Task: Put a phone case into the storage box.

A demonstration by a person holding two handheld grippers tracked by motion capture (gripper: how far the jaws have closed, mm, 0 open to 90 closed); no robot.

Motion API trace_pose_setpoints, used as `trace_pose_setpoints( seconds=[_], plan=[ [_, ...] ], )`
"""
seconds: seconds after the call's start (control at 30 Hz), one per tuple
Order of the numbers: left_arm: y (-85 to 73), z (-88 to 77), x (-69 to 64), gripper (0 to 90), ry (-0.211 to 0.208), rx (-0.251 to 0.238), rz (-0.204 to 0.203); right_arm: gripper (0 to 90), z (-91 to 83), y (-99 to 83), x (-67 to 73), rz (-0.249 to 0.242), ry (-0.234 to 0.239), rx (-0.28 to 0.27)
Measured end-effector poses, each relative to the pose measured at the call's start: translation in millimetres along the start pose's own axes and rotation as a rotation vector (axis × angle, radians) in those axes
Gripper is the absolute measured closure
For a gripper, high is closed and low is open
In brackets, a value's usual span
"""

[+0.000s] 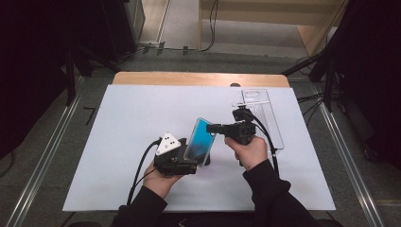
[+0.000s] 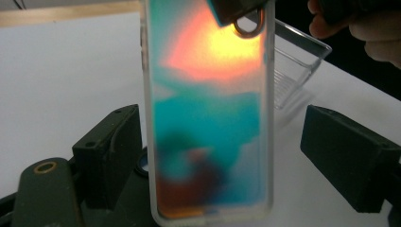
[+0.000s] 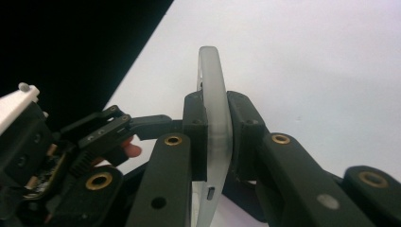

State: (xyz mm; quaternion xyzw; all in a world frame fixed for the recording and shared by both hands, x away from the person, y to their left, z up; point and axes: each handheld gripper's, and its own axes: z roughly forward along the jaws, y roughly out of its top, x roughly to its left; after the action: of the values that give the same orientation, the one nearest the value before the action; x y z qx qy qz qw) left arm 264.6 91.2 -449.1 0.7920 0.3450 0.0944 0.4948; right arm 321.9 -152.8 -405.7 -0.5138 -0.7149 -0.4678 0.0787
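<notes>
While my left gripper hides the phone case's base, jaws released, my right gripper reaches sideways and clamps its top edge.

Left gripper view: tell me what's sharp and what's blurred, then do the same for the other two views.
Left gripper view: the phone case is close and smeared into soft colour patches, with an orange glow near its top. Right gripper view: the case's edge, clamped by the right gripper, is fairly crisp. High view: evenly lit white table, dark surroundings.
</notes>
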Motion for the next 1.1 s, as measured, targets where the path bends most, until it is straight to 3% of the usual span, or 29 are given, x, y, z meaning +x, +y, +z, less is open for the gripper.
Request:
trace_pose_setpoints(
  seconds=[0.23, 0.43, 0.73, 0.8, 0.9, 1.03, 1.1],
  plan=[
    [3.6, 2.5, 3.8, 13.8, -0.060, 0.083, -0.030, 77.0, -2.5, 0.1, 5.0, -0.078, -0.066, -0.025],
    [9.1, 2.7, 10.7, 13.9, -0.067, 0.162, -0.045, 77.0, -6.2, -1.6, 7.0, -0.159, -0.104, -0.041],
    [17.7, -4.9, 23.8, 16.0, -0.117, 0.210, -0.065, 76.9, -12.1, -1.3, 7.3, -0.249, -0.085, -0.052],
    [19.8, -7.7, 28.0, 17.7, -0.119, 0.219, -0.061, 77.0, -15.0, -1.6, 8.2, -0.279, -0.082, -0.052],
    [23.9, -10.9, 31.8, 18.4, -0.127, 0.242, -0.020, 77.0, -16.2, -1.2, 8.5, -0.306, -0.062, -0.043],
    [29.2, -11.7, 35.5, 18.4, -0.159, 0.250, -0.011, 77.0, -15.8, -1.1, 8.8, -0.352, -0.026, -0.018],
    [30.4, -11.8, 36.1, 18.4, -0.160, 0.247, -0.006, 77.0, -14.8, -1.2, 9.6, -0.400, -0.017, 0.011]
  ],
)
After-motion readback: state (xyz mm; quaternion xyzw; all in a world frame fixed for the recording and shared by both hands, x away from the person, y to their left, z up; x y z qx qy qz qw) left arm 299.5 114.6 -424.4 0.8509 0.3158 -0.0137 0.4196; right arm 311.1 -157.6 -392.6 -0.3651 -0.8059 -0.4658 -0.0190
